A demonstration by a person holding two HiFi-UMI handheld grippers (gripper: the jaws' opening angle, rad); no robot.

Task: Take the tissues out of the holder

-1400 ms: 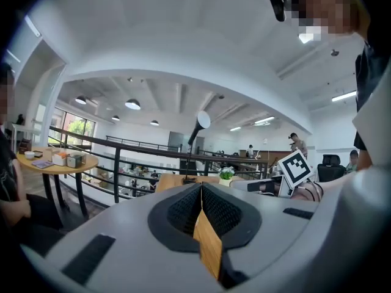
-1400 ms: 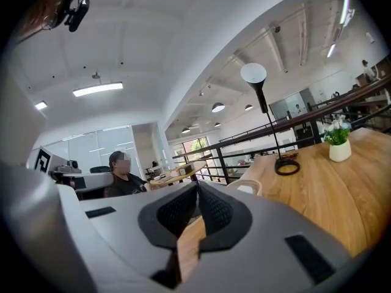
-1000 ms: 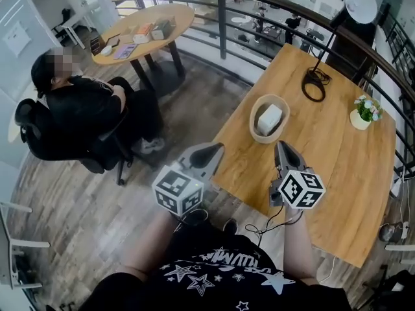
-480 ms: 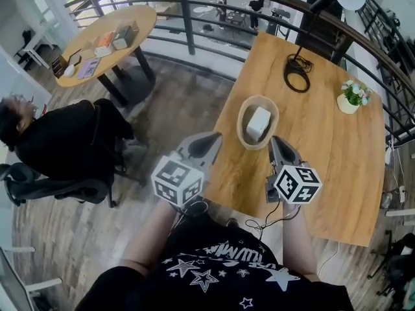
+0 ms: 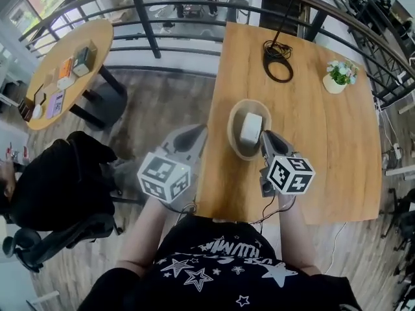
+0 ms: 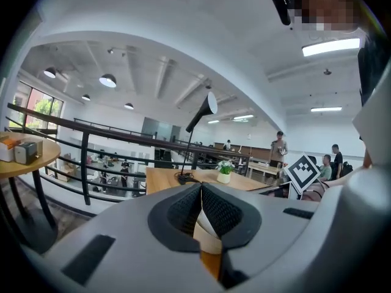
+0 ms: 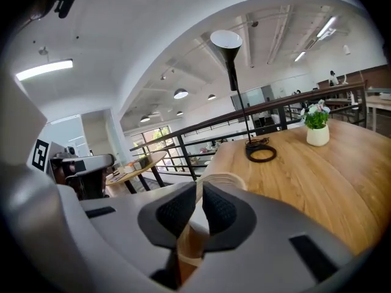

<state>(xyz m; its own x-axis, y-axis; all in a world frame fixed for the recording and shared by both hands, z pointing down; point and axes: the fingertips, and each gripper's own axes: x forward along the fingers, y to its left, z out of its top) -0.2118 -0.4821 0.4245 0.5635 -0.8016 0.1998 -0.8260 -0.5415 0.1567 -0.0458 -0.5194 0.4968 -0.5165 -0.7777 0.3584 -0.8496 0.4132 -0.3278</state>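
Tissues (image 5: 251, 127), white block, sit in oval wooden holder (image 5: 231, 129) on light wooden table (image 5: 324, 167).
Left gripper (image 5: 196, 132) and right gripper (image 5: 266, 137) flank holder, both jaws pressed together, empty; black cable coil (image 5: 279, 70), white flower pot (image 5: 334, 84) beyond.

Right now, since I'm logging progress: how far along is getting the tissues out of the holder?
Done: nothing yet; the tissues lie inside the holder on the table. In hand: neither gripper holds anything; the right gripper is beside the holder's rim, the left gripper at the table's left edge, both with fingers together. Left: open, grasp the tissues and lift them out.
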